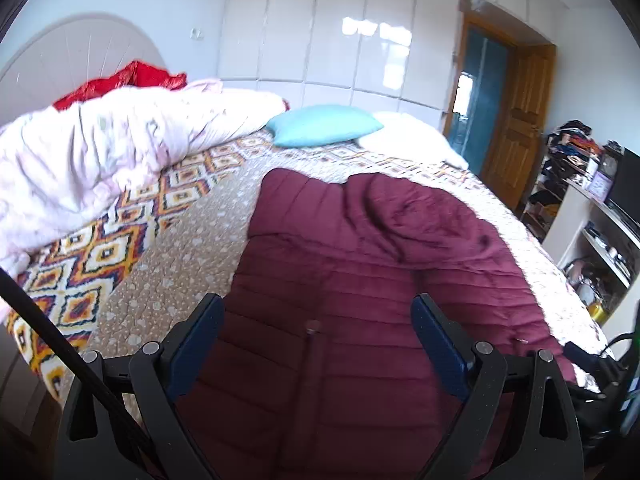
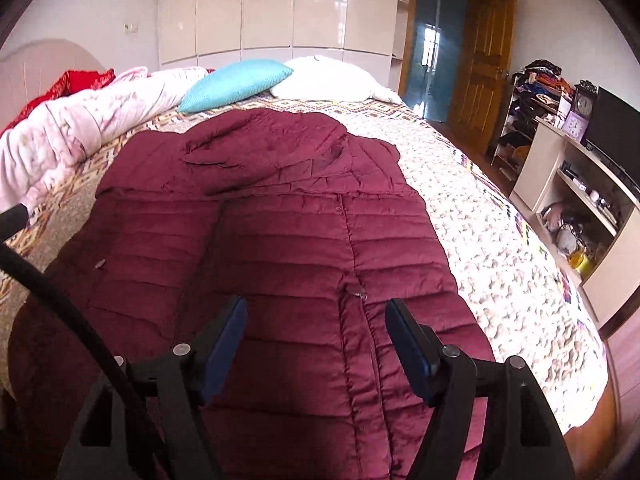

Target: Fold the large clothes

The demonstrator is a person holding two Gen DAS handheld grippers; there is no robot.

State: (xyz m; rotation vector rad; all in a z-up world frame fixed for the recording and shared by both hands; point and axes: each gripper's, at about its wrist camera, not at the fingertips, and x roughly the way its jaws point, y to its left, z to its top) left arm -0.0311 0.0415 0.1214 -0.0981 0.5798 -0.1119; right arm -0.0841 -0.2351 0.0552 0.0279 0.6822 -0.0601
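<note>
The maroon jacket [image 2: 256,248] lies flat on the bed [image 2: 480,216], ready for folding; the left gripper [image 1: 318,316] and right gripper [image 2: 316,316] hover released above its near end.

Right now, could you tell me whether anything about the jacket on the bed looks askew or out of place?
The maroon puffer jacket lies spread on the bed, but its hood is rumpled and creased at the far end. No damage is visible.

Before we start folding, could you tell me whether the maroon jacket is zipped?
Zipped: the maroon jacket lies spread with its zipper pull partway up.
</note>
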